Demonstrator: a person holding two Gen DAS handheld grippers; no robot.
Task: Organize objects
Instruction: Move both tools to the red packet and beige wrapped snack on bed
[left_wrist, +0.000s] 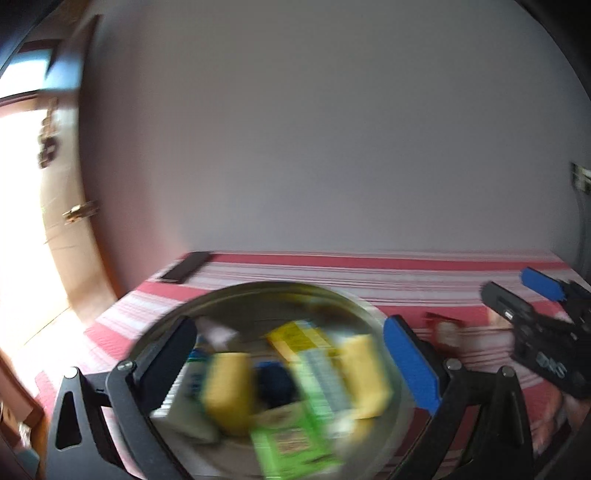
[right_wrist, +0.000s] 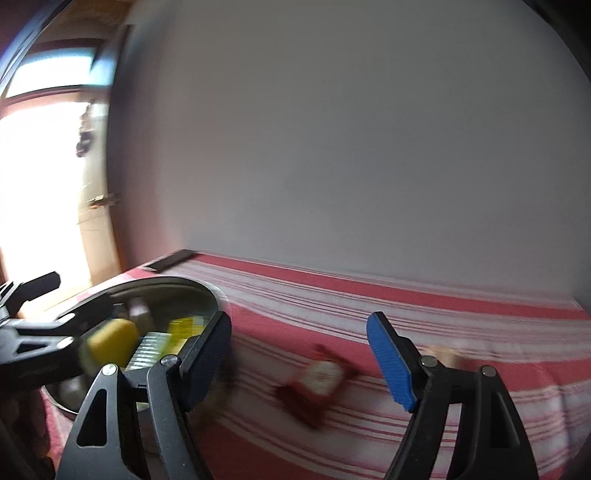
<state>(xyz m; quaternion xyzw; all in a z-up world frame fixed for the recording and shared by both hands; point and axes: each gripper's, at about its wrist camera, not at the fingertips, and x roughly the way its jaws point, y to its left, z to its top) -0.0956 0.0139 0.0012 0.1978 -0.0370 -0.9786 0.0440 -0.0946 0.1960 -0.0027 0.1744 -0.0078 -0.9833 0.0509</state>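
Observation:
A round metal bowl (left_wrist: 236, 295) stands on the red-and-white striped cloth and holds two yellow sponges (left_wrist: 227, 391), a green box (left_wrist: 291, 439), a yellow box (left_wrist: 295, 338) and a dark blue thing (left_wrist: 275, 380). My left gripper (left_wrist: 291, 365) is open and empty above the bowl. A red packet (right_wrist: 314, 384) lies on the cloth right of the bowl (right_wrist: 218, 295). My right gripper (right_wrist: 299, 358) is open and empty, just above the packet. The right gripper also shows in the left wrist view (left_wrist: 517, 295). Both views are blurred.
A black flat device (left_wrist: 186, 271) lies at the cloth's far left corner. A plain wall runs behind the table. A bright doorway (left_wrist: 22, 221) is on the left. A pale object (right_wrist: 443, 354) sits behind my right finger.

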